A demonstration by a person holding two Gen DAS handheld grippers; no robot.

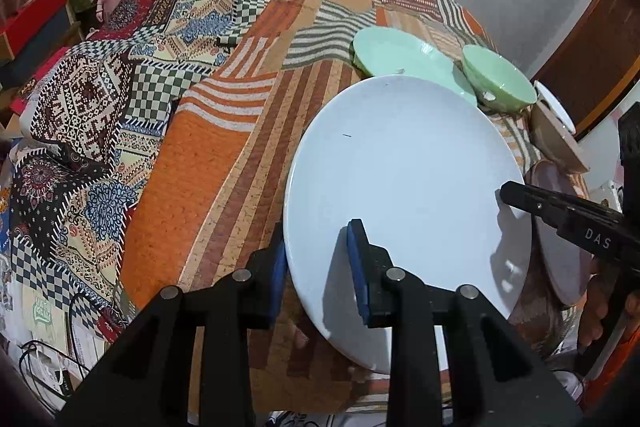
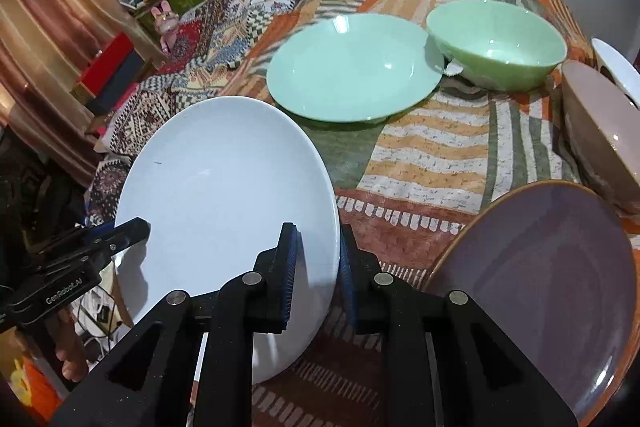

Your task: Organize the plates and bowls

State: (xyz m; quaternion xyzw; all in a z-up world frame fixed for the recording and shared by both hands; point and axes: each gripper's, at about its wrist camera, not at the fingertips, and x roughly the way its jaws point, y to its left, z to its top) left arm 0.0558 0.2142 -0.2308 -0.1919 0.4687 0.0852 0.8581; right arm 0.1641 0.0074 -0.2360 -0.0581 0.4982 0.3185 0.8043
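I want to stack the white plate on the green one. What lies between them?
Only bare patterned cloth separates the white plate from the green plate, as the right wrist view shows.

white plate (image 1: 404, 187) tilted; green plate (image 2: 352, 67), bowl (image 2: 496, 43) upright.

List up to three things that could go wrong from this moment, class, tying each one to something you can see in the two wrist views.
1. Both the left gripper and the right gripper pinch only the rim of the white plate; if either hand pulls away, it may slip or twist loose.
2. The plate is tilted off the patchwork cloth near the table edge, so a drop could send it to the floor.
3. The purple plate lies close beside it and could be knocked.
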